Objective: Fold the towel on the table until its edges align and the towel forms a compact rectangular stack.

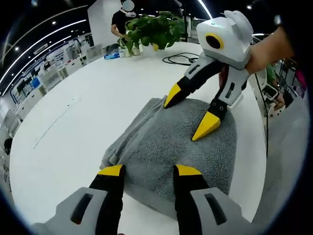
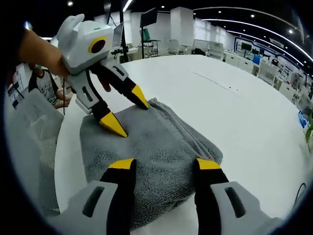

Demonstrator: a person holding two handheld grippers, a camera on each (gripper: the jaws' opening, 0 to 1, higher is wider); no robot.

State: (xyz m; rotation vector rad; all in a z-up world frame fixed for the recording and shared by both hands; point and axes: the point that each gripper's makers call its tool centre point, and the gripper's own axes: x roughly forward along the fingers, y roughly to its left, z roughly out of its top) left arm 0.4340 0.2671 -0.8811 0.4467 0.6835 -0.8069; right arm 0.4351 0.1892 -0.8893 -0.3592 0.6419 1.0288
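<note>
In the left gripper view, the left tool (image 1: 148,171) comes up from the bottom of the frame. Its two yellow tips are spread wide and sit over the near edge of the gray towel (image 1: 171,147). They hold nothing. The towel lies folded in a thick pile in the middle of the frame, on the round white desk (image 1: 88,112). Some loose layers stick out along its left side.

Past the towel, in the upper right of the frame, the right tool (image 1: 187,113) points down at it. Its tips are wide apart too. One tip touches the far left corner of the towel and the other presses on the top of the pile. A hand (image 1: 264,51) holds that tool at the right edge.

Far back at the top of the frame there is a green plant (image 1: 154,29) and a black cable (image 1: 183,58) on the desk. A person in a dark shirt (image 1: 119,22) stands behind the plant.

In the right gripper view, the right tool (image 2: 166,164) rises from the bottom, open wide, with both tips on the near part of the towel (image 2: 151,147). The left tool (image 2: 126,113) reaches in from the upper left, open wide, with both tips on the far part of the towel. The white desk (image 2: 234,112) spreads out to the right.
</note>
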